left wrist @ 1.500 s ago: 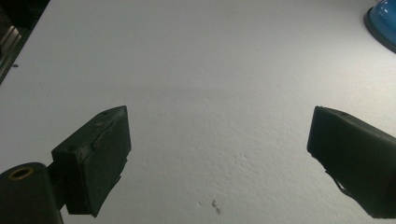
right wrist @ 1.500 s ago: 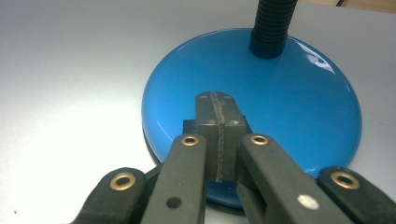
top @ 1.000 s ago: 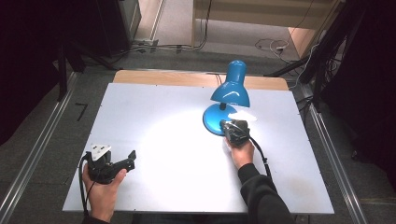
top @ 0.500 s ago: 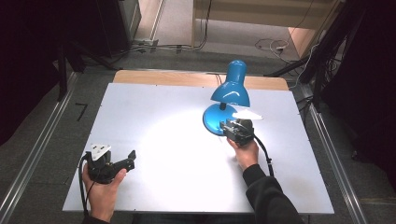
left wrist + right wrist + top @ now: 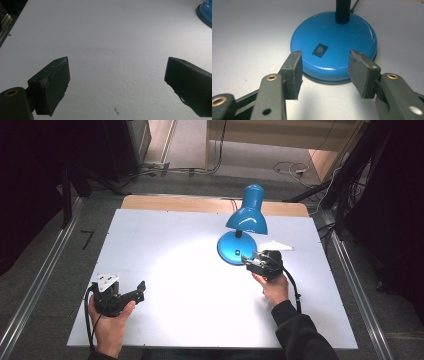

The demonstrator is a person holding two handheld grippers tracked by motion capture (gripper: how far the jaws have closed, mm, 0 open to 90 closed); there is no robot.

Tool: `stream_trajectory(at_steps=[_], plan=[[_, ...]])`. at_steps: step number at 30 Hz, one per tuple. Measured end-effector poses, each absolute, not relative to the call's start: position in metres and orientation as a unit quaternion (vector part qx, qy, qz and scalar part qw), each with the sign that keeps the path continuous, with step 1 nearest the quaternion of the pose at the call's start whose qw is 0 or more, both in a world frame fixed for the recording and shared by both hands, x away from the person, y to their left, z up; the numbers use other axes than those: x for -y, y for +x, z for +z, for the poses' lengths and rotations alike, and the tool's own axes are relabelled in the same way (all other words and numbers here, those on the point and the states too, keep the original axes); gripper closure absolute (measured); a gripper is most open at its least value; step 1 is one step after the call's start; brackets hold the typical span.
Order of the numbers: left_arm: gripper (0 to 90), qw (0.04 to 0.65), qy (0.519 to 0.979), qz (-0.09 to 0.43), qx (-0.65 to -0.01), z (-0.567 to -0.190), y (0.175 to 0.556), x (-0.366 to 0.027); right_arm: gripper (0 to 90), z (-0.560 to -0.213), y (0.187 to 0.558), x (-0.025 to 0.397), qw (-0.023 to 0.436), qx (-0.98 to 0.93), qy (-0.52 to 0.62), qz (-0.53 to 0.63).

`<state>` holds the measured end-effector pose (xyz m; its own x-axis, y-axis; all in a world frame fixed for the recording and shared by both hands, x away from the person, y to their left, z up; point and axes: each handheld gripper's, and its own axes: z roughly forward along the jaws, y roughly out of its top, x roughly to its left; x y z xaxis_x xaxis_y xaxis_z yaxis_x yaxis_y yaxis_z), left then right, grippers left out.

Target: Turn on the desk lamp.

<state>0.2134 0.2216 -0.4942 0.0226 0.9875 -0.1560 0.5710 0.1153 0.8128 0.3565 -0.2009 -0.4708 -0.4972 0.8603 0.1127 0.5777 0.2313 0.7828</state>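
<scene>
At the near left of the white table (image 5: 165, 245), the left gripper (image 5: 141, 291) rested in the person's left hand (image 5: 107, 322), just as it had a second earlier. Its two black jaws stood wide apart with nothing between them, over bare, faintly grainy tabletop.

Farther right, the blue desk lamp (image 5: 245, 215) stood toward the far right of the table, switched on and casting a bright pool of light leftward. Its shade was a smooth, glossy bell on a black ribbed neck, rising from a round, domed, glossy lamp base (image 5: 334, 45). A small black rocker switch (image 5: 320, 50) sat in the top of that base.

The right gripper (image 5: 324, 67) had pulled back slightly toward the person and now sat just off the base's near edge. Its blocky dark-grey jaws were released, held apart and gripping nothing, aimed at the switch. This suggested the switch press was done, or being lined up again.
</scene>
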Motion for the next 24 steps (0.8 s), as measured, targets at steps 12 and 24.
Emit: stream_trajectory(at_steps=[12,24], plan=[[6.9,0.376,0.606,0.275,-0.644,-0.495,0.214,-0.221,32.9,-0.469,0.337,0.240,0.176,-0.767,0.471,0.399],[6.9,0.376,0.605,0.274,-0.647,-0.496,0.214,-0.222,29.6,-0.464,0.309,0.269,0.185,-0.777,0.460,0.387]])
